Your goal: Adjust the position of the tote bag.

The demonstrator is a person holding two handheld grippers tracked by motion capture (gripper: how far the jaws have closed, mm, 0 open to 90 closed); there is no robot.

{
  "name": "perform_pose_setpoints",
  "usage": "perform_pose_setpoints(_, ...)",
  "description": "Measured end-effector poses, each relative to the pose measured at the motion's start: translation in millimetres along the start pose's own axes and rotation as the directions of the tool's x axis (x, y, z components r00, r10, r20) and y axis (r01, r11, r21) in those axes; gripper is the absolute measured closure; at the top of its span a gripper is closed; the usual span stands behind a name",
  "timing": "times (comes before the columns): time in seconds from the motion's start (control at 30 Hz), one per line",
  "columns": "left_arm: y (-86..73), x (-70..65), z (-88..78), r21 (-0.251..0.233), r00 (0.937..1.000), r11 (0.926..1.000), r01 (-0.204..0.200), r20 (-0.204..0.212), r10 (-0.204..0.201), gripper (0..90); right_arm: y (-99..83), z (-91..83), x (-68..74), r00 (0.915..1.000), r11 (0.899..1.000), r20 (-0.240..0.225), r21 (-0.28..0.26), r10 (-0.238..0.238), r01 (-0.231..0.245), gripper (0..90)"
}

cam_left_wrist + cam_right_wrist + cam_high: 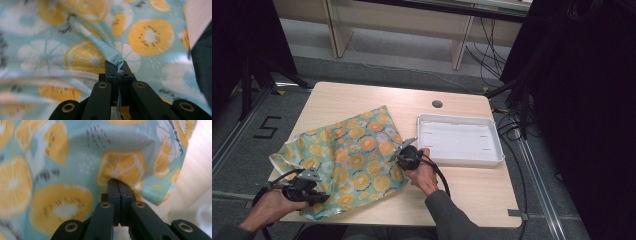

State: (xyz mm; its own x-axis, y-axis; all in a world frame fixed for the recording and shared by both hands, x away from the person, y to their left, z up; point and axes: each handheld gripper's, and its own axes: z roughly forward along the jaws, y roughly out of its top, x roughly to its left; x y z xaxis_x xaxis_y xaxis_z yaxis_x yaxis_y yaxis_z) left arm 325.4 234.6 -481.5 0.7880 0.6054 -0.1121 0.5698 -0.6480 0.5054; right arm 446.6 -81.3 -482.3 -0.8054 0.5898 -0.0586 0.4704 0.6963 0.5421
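A teal cloth (347, 155) printed with orange citrus slices lies spread and rumpled over the left half of the wooden table (472, 195). My left gripper (314, 197) is at the cloth's near left corner, by the table's front edge. In the left gripper view the cloth (100, 45) is pinched into a fold between the shut jaws of that gripper (118, 65). My right gripper (401, 154) sits at the cloth's right edge. Its jaws (117, 183) are shut on the fabric (75, 157) too, with the cloth's edge hanging to the right of them.
A shallow white tray (497, 161) stands empty on the right half of the table, just right of my right hand. A round cable hole (437, 104) sits near the far edge. Cables trail from both grippers toward the front edge. Dark stands flank the table.
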Motion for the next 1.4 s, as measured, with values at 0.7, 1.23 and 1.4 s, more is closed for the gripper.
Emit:
perform_pose_setpoints(0.7,96.8,-45.4,64.2,-0.081,0.9982,0.9950,-0.058,-0.019,0.057,88.7,94.8,46.4,-45.4,0.9984,0.999,0.057,0.047,0.004,-0.007,90.0)
perform_pose_setpoints(1.23,97.1,-35.7,-4.7,-0.297,0.9978,0.9533,0.056,0.051,-0.042,46.6,55.1,-22.1,-43.3,0.9993,0.996,0.036,-0.087,0.005,-0.002,71.5)
perform_pose_setpoints(1.4,67.6,-6.3,-39.5,-0.323,0.9925,0.9387,0.119,0.012,-0.122,44.8,26.4,-56.6,-3.7,0.9968,0.983,-0.075,-0.185,-0.026,0.012,55.3)
